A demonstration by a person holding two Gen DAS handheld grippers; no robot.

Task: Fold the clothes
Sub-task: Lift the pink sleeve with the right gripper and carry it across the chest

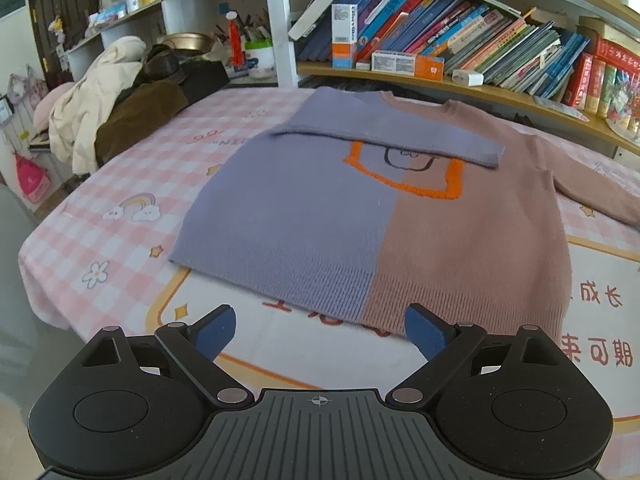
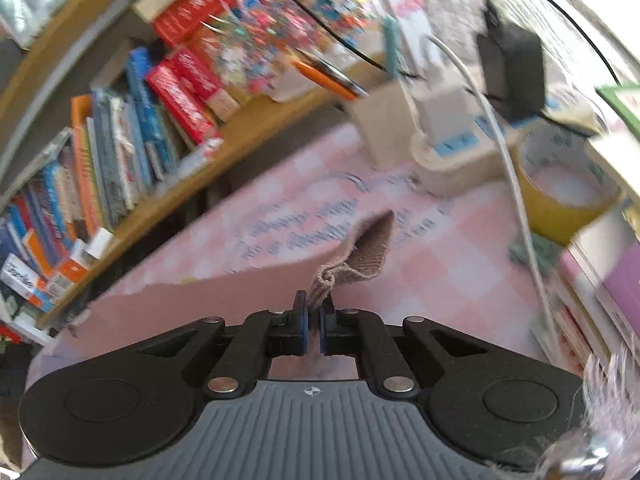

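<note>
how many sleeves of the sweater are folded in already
1: the knitted purple sleeve lies folded across the chest; the knitted pink sleeve still stretches out right.

The sweater's (image 1: 360, 216) brown sleeve (image 1: 600, 196) runs off the left wrist view's edge at three o'clock. In the right wrist view, motion blur smears the books (image 2: 120, 152) at ten o'clock, and the cuff (image 2: 360, 256) seems partly hidden between the right tongs (image 2: 315, 320).

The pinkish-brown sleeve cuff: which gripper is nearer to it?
Right. The right gripper is shut on the sleeve cuff. The left gripper hangs open in front of the sweater hem, touching nothing.
</note>
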